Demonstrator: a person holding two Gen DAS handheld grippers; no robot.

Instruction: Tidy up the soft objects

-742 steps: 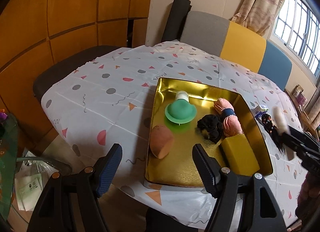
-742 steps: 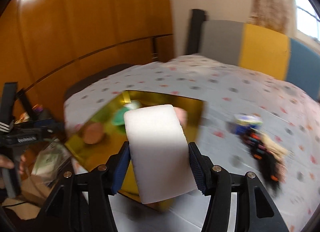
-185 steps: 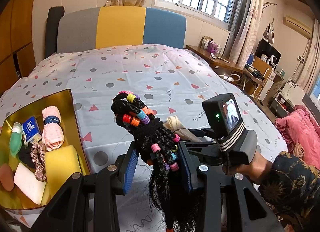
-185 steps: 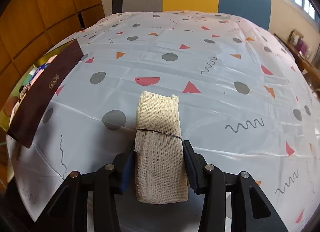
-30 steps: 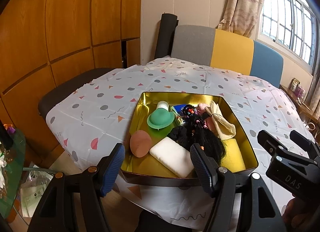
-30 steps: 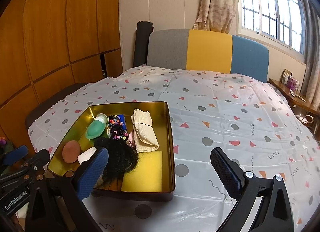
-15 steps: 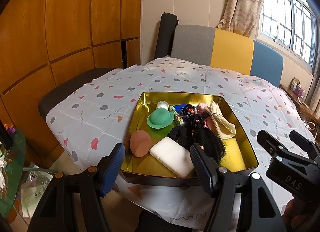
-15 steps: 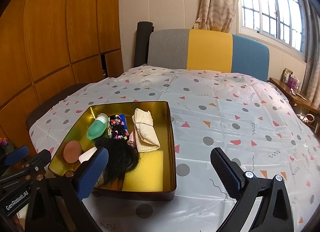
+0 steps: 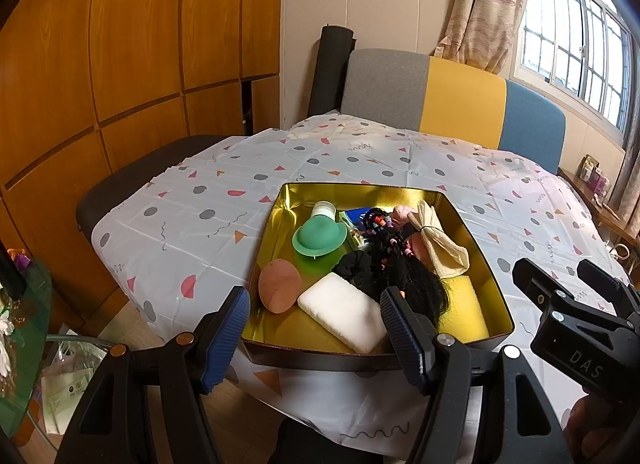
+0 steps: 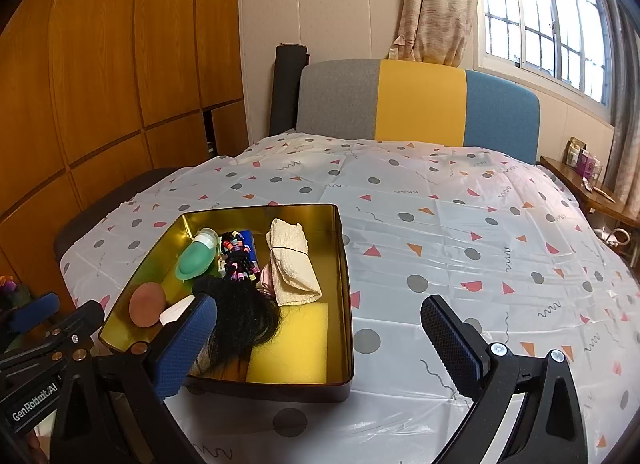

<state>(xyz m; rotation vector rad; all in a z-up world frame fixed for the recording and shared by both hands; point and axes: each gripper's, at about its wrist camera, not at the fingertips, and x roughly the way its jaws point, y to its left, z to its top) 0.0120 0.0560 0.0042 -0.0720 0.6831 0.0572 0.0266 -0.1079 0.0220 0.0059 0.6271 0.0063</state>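
"GenRobot.AI" is read on the left gripper, "DAS" on the right gripper; both are spread wide, empty, before one gold rectangular tin tray.

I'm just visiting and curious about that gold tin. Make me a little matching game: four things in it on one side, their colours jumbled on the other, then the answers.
Things:
1. silicone bottle
2. bar-shaped sponge
3. flat sponge
4. round puff

Colours:
A. yellow
B. reddish brown
C. green
D. white

Pairs: 1-C, 2-D, 3-A, 4-B
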